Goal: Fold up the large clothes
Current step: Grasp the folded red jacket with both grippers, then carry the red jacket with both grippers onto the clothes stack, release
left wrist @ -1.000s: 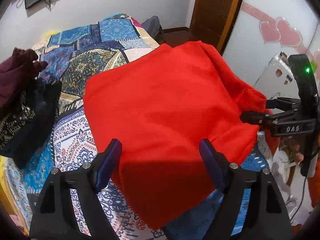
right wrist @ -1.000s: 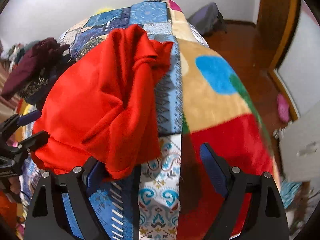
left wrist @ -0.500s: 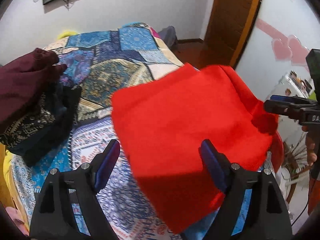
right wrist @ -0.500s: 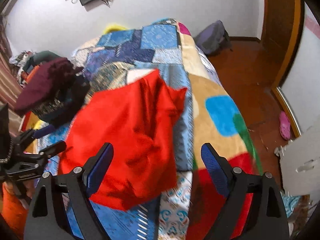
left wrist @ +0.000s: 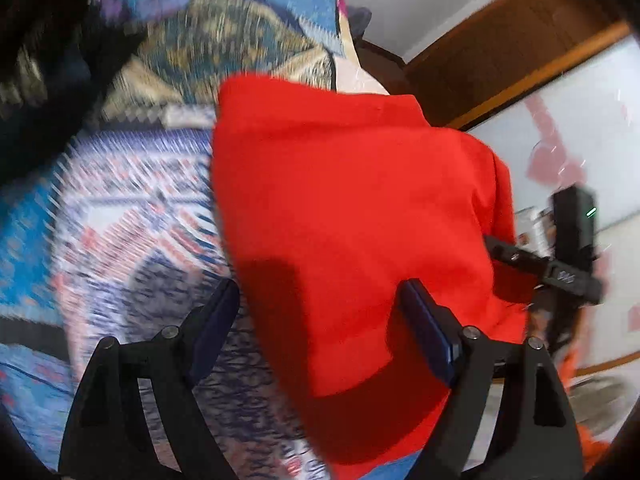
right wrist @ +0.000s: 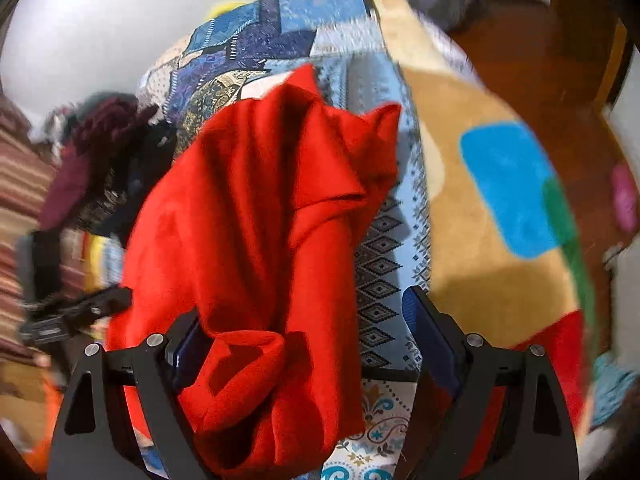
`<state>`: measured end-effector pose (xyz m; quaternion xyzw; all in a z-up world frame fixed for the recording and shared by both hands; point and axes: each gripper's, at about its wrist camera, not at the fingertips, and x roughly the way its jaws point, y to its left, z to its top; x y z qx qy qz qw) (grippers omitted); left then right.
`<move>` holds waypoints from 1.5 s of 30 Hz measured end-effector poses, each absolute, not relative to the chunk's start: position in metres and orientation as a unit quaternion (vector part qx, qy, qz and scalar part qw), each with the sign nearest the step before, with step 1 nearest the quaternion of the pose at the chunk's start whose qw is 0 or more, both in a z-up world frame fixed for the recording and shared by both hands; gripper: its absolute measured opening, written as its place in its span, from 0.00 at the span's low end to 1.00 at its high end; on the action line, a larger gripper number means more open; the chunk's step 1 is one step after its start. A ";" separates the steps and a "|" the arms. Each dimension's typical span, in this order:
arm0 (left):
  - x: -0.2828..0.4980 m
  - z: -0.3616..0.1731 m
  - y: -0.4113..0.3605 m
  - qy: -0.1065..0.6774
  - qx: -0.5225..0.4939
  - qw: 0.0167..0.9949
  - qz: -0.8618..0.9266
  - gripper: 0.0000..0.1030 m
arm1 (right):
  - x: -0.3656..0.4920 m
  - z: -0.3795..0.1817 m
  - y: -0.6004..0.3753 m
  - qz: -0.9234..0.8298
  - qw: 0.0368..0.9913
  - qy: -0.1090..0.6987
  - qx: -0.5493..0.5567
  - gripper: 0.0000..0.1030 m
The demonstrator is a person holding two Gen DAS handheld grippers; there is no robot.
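1. A red garment (left wrist: 352, 208) lies on a bed covered by a patchwork quilt (left wrist: 132, 208), folded into a rough block with a bunched edge toward the right gripper (right wrist: 316, 336).
2. The left gripper (left wrist: 320, 312) hangs over the garment's near edge, jaws wide apart, gripping nothing.
3. The right gripper's jaws are also spread wide; red cloth sits between them, but the pads do not press it.
4. A pile of dark clothes (right wrist: 100, 168) sits on the bed's far side.
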<state>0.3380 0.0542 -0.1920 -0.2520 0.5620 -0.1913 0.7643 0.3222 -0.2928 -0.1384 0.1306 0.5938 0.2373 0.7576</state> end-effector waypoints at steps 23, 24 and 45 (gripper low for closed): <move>0.340 -0.202 0.056 0.523 -0.349 0.752 -0.198 0.45 | 0.344 -0.142 -0.294 0.300 0.706 0.592 0.246 0.27; 0.338 -0.197 0.056 0.518 -0.345 0.757 -0.198 0.42 | 0.341 -0.134 -0.291 0.296 0.712 0.588 0.245 0.26; 0.305 0.062 0.181 0.309 -0.281 0.887 -0.199 0.29 | 0.352 0.074 -0.143 0.392 0.808 0.414 0.147 0.23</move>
